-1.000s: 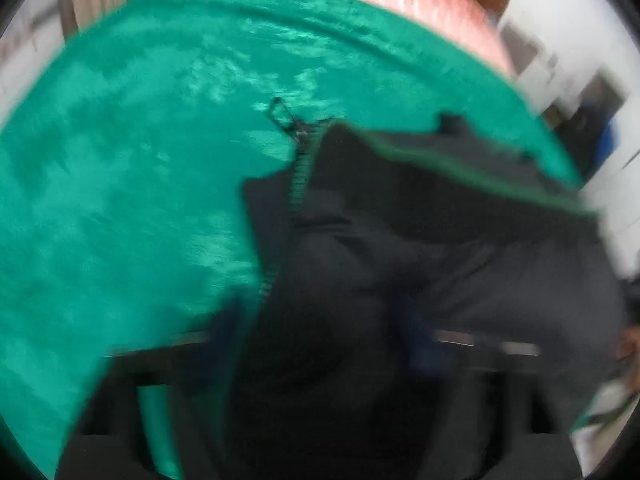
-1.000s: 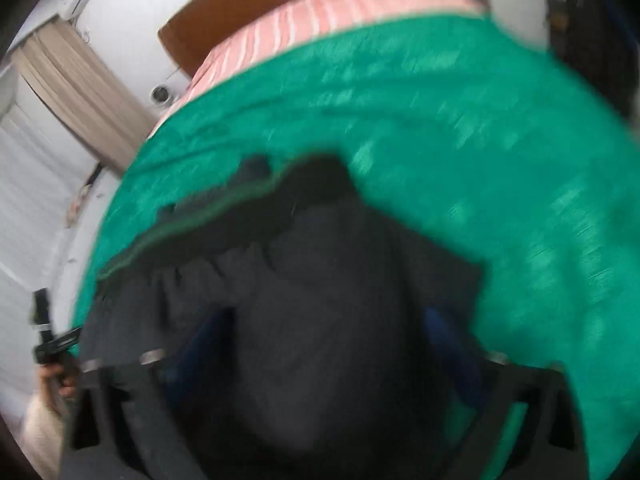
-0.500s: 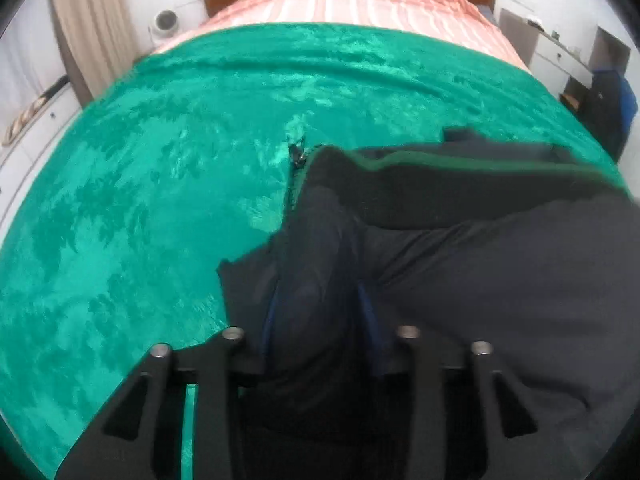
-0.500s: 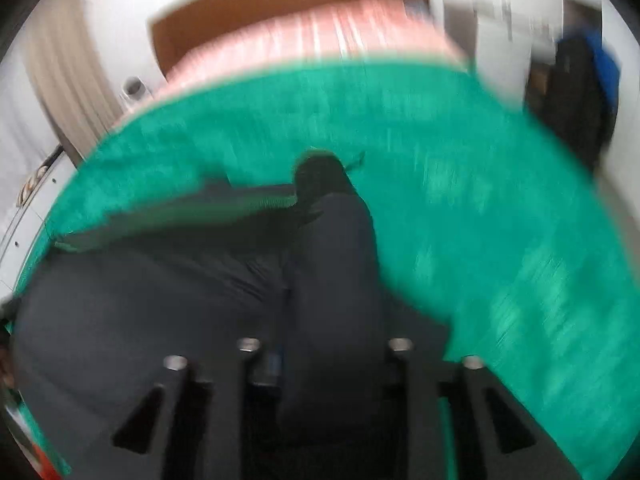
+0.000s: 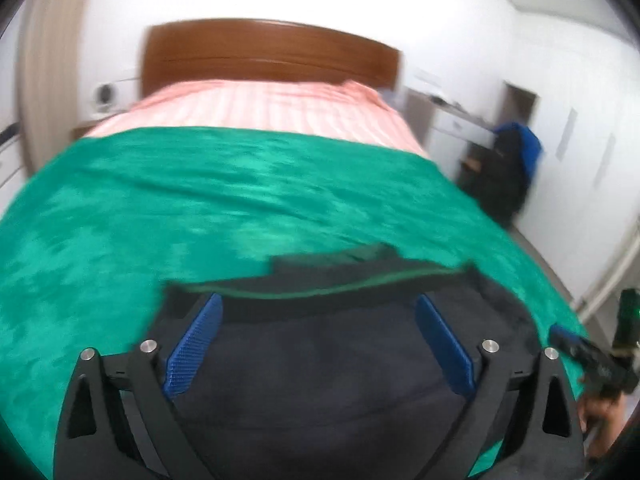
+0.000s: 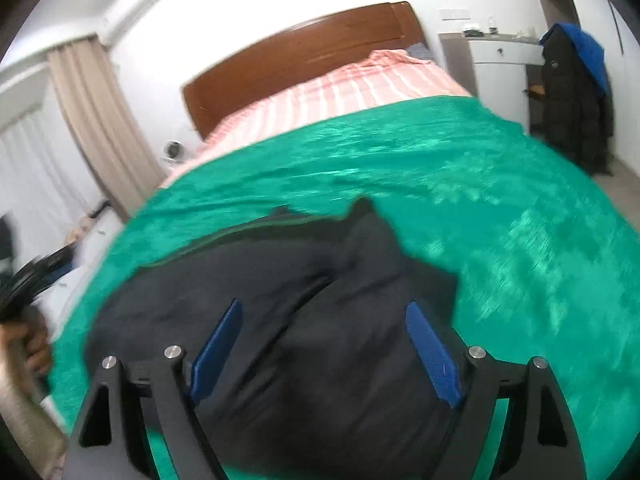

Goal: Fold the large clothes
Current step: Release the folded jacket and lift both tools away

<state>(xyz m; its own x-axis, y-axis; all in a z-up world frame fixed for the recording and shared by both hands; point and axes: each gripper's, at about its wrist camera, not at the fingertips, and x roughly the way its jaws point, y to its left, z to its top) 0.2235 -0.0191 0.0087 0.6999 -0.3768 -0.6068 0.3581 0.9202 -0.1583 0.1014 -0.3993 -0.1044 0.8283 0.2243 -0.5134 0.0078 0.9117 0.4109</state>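
Bedspread (image 5: 168, 200): jacket (image 5: 320, 360) seemingly released now.

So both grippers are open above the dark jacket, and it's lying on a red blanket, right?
Not quite. Both the left gripper and the right gripper are open above the dark jacket, but the blanket is green, as either wrist view shows.

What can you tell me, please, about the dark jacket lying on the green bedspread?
The dark padded jacket is black or very dark navy, soft and puffy, with a thin green trim line along its far edge. It lies bunched on the green velvety bedspread, near its foot end. Both grippers are open above it; whether they touch it is unclear.
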